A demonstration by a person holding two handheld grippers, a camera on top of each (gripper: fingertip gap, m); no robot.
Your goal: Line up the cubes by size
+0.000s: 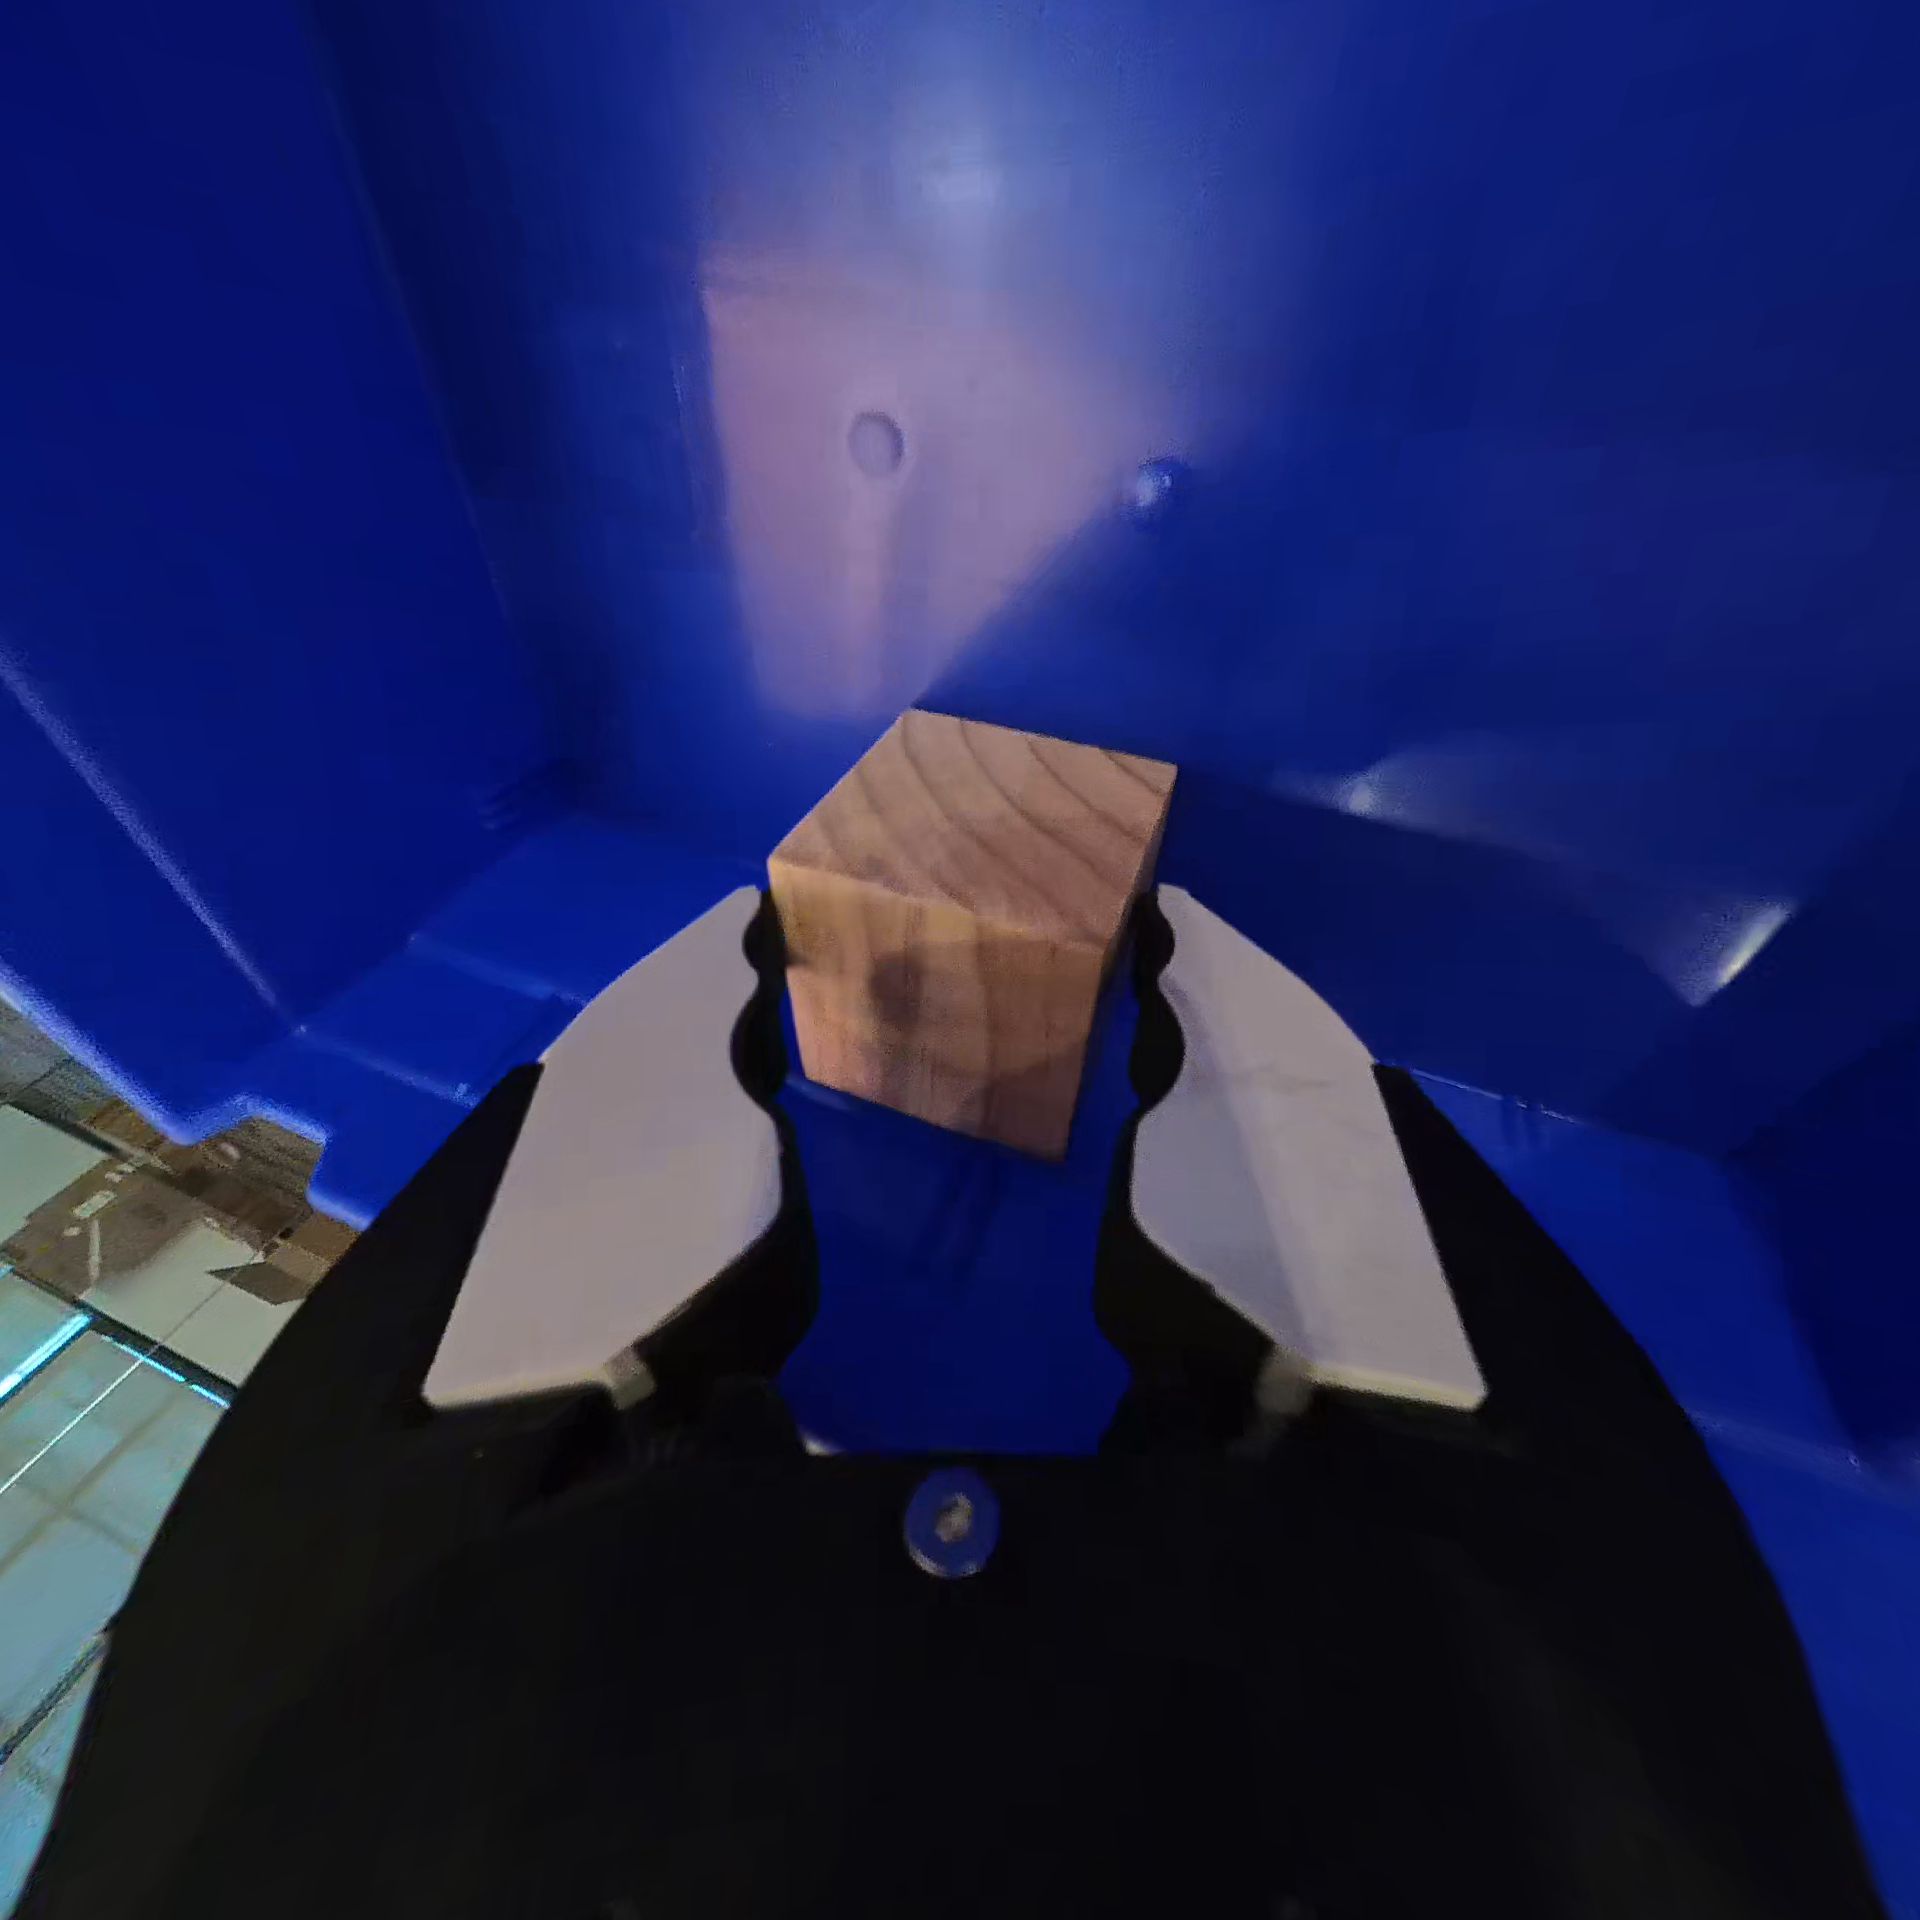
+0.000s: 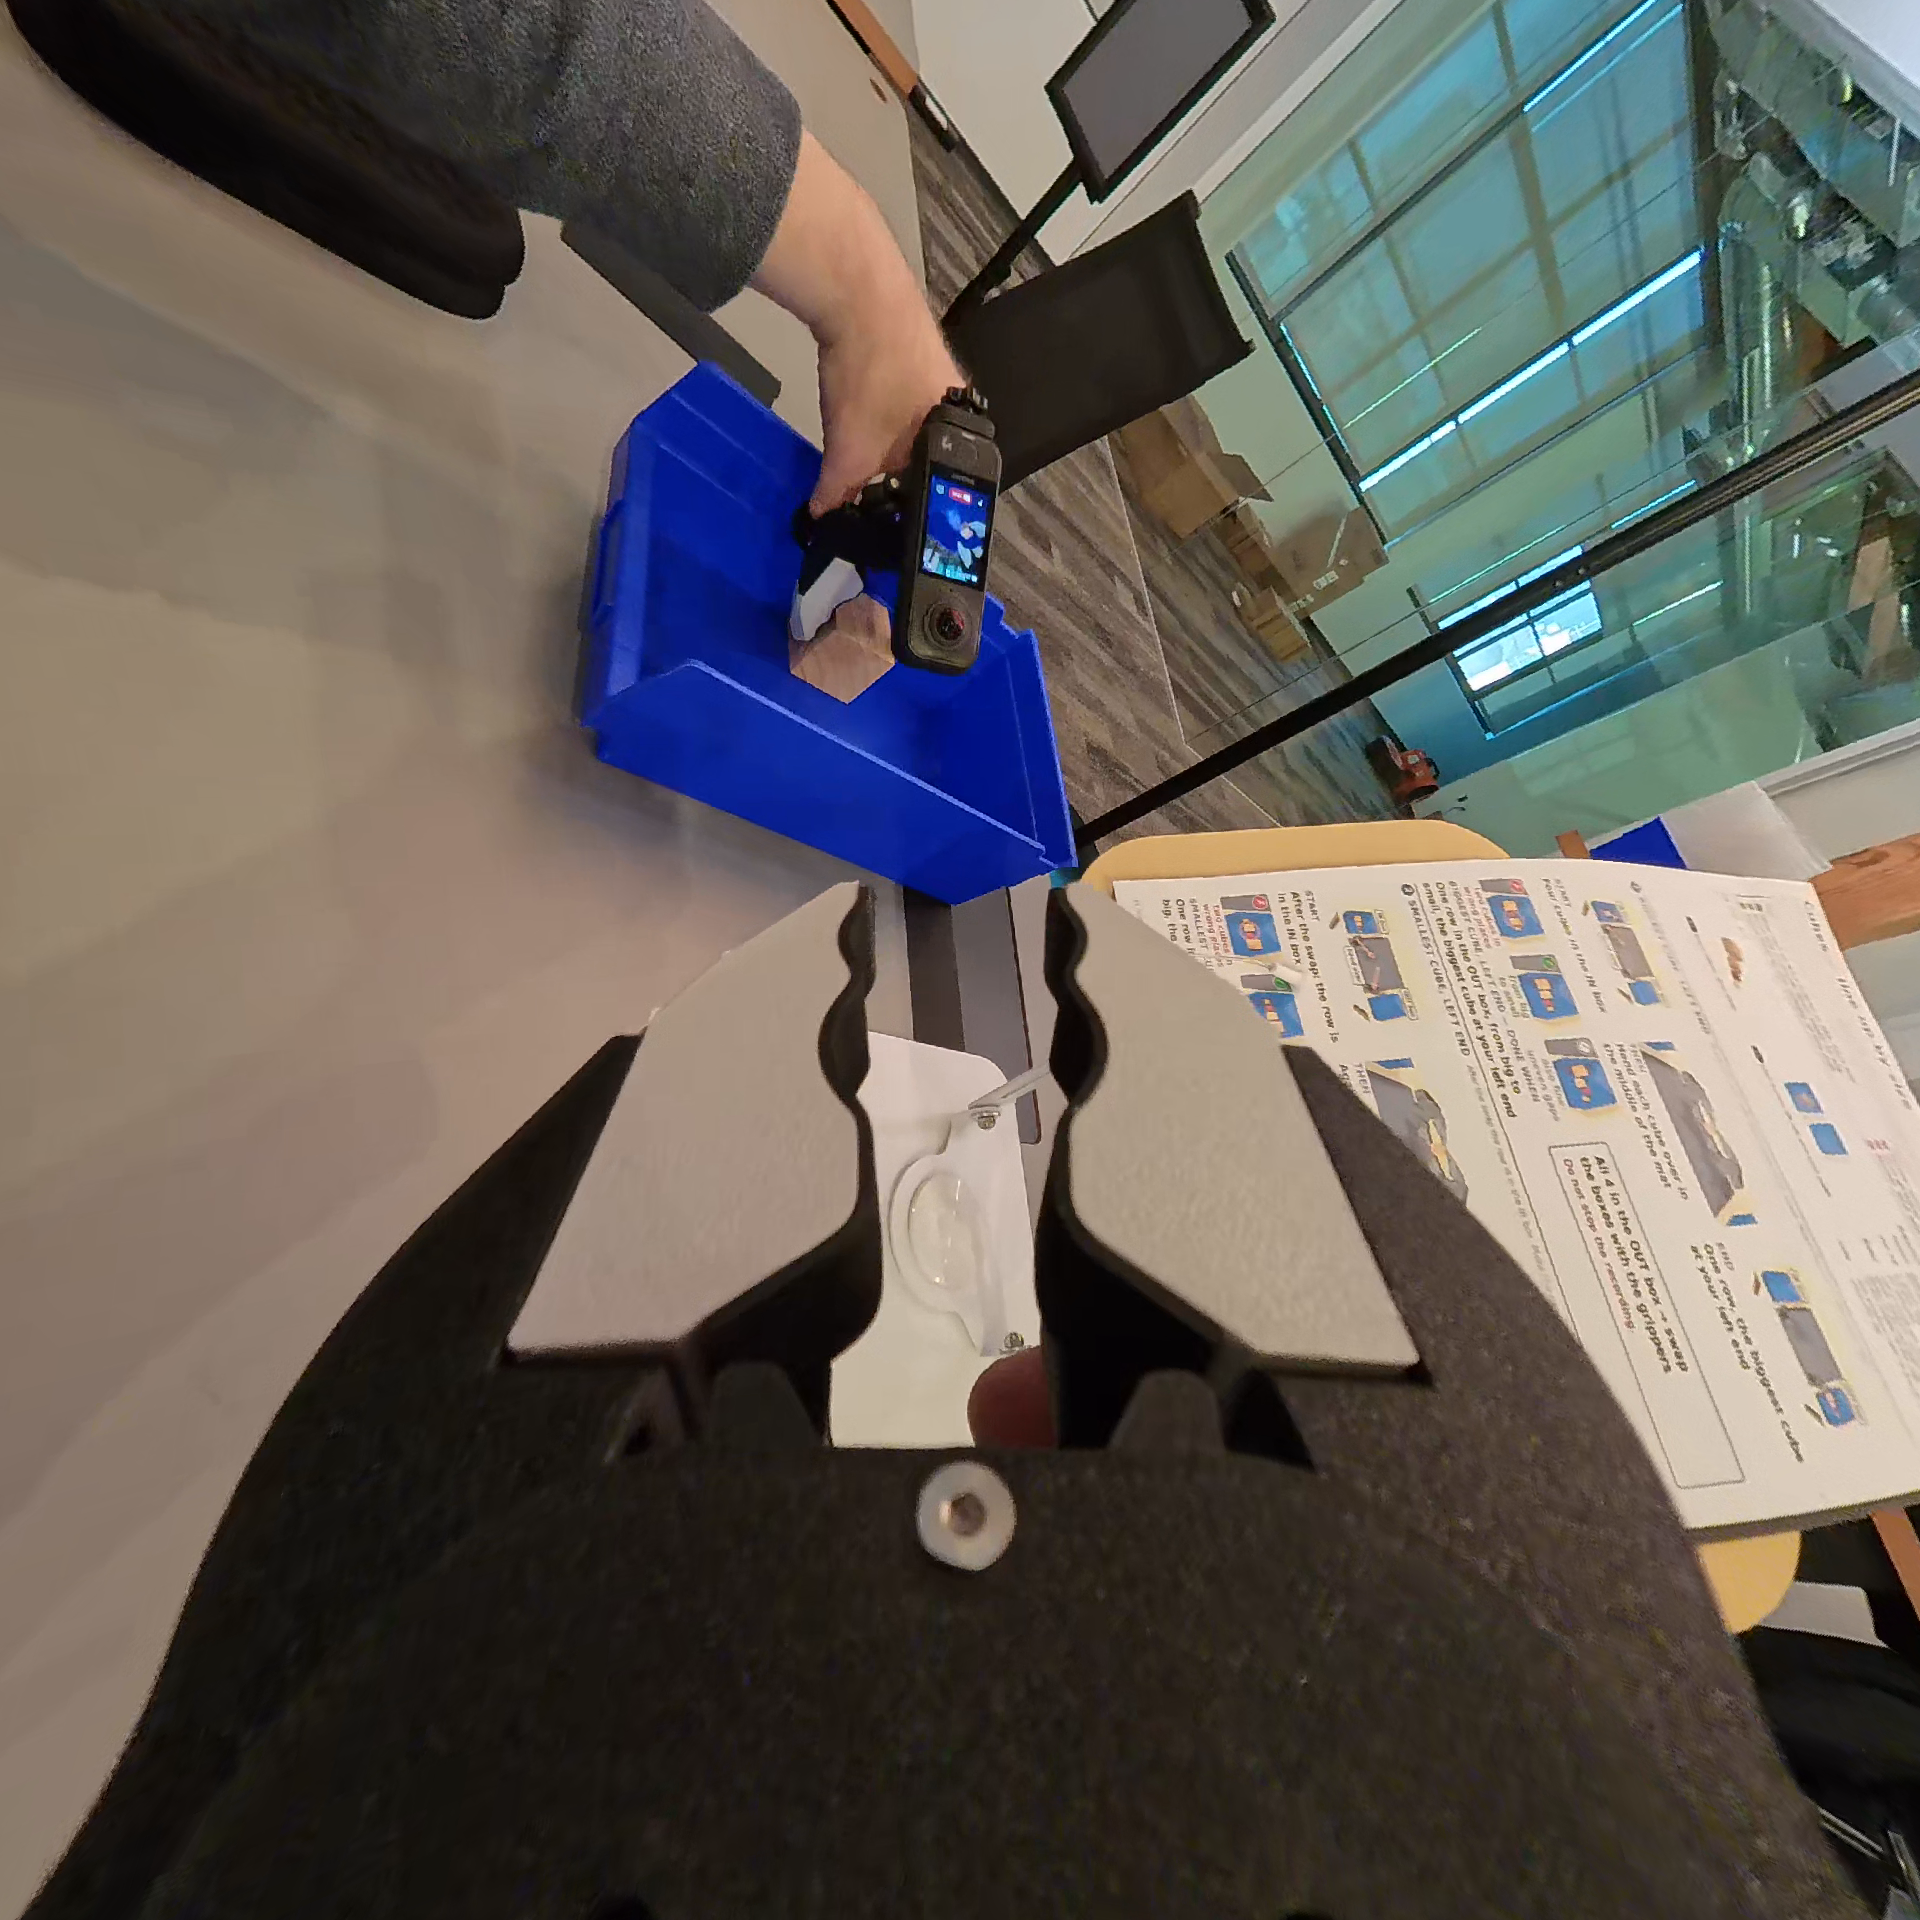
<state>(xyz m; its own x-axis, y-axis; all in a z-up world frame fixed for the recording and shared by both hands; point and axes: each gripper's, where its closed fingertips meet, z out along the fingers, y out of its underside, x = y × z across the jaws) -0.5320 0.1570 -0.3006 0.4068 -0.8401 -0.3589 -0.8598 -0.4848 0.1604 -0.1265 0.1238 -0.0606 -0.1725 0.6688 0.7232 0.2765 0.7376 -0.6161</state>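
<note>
A wooden cube sits between my left gripper's fingertips, inside a blue bin, close to its wall. Both black pads press on the cube's sides, so the gripper is shut on it. In the right wrist view the same cube shows in the blue bin under the left gripper, which a person's hand holds. My right gripper is open and empty, away from the bin near the table's edge.
The bin stands on a grey table near its edge. A printed instruction sheet lies to the right on a tan chair. A white plastic piece lies below the right fingers. The floor and glass walls lie beyond.
</note>
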